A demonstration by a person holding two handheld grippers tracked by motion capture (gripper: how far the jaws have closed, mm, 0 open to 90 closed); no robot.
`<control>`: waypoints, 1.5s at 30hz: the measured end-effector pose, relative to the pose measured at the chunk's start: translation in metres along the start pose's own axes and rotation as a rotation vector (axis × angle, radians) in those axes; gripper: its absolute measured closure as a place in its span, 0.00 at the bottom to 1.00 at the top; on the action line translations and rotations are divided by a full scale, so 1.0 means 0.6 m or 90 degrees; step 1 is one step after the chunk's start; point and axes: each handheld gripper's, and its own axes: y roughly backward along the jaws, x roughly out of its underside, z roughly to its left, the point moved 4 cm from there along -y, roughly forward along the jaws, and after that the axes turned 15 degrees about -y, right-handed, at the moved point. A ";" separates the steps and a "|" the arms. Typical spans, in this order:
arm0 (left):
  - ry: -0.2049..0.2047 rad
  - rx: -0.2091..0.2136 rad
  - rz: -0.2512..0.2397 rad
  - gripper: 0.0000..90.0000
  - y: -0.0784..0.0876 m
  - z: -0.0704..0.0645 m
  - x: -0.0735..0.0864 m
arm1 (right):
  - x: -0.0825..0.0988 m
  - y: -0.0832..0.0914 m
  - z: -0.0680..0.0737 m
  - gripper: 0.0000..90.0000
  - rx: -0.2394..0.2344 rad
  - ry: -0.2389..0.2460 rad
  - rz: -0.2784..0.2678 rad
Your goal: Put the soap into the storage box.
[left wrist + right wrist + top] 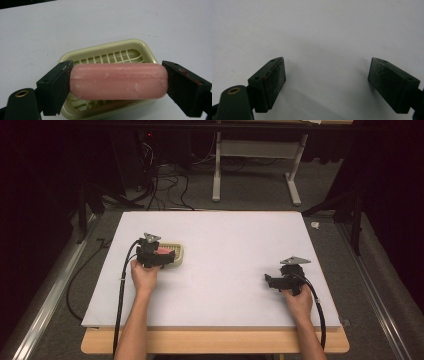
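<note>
The left gripper (117, 82) clamps the pink soap (118, 81) by its two ends, just above the dish (140, 45) beyond it. The soap looks firm, probably slick; end grips suit it. The right gripper (327, 82) gapes empty.

A white board (225, 270) covers a wooden table (215, 342); behind stand a table frame (255, 165) and, seemingly, loose cables (165, 180).
</note>
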 end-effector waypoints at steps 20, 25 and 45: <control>-0.018 0.001 0.049 0.15 -0.007 -0.005 0.009 | 0.000 0.000 0.000 0.17 0.000 0.001 0.000; -0.016 0.002 0.047 0.15 -0.010 -0.005 0.009 | 0.000 0.000 0.000 0.17 0.000 0.001 0.000; -0.006 -0.002 0.040 0.15 -0.018 -0.003 0.010 | 0.000 0.000 0.000 0.17 0.000 0.000 0.000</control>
